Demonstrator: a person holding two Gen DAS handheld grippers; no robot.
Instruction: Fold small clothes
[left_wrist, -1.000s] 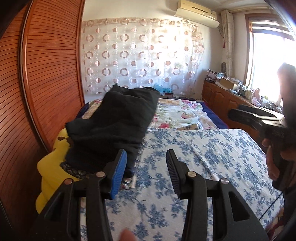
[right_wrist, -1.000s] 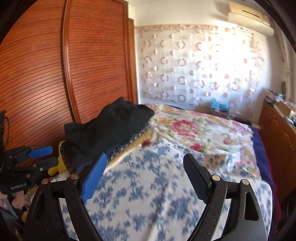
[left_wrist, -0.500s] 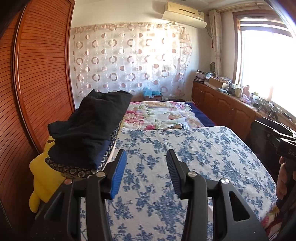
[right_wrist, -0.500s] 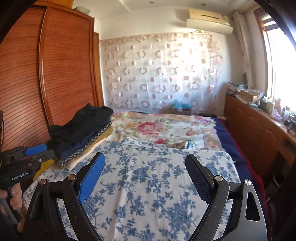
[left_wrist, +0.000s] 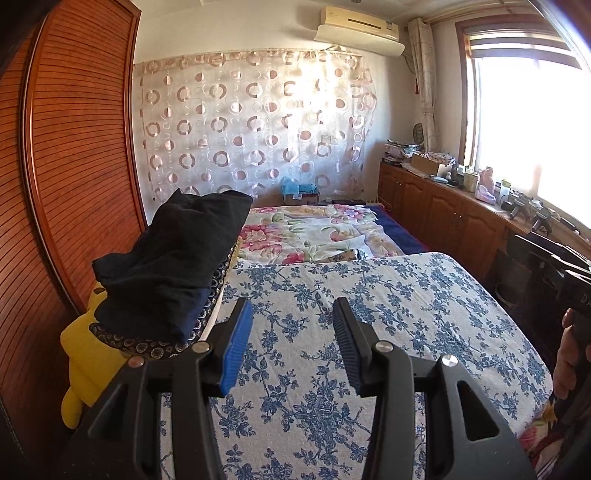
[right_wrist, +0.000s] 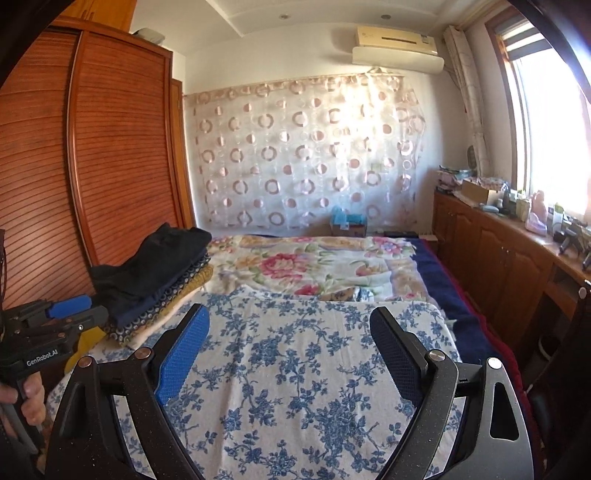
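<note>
A stack of folded clothes with a black garment on top (left_wrist: 173, 258) lies at the left edge of the bed; it also shows in the right wrist view (right_wrist: 155, 273). My left gripper (left_wrist: 291, 339) is open and empty, held above the blue-flowered sheet (left_wrist: 369, 314), to the right of the stack. My right gripper (right_wrist: 291, 350) is open and empty above the same sheet (right_wrist: 295, 369). The left gripper also shows at the left edge of the right wrist view (right_wrist: 70, 314).
A yellow plush toy (left_wrist: 85, 354) sits under the stack beside the wooden wardrobe (left_wrist: 74, 166). A floral blanket (right_wrist: 295, 266) covers the far bed. A wooden cabinet (right_wrist: 498, 251) with clutter runs along the right wall under the window.
Both grippers have pulled back and risen away from the stack, so the stack looks smaller and farther. Both stayed open and empty.
</note>
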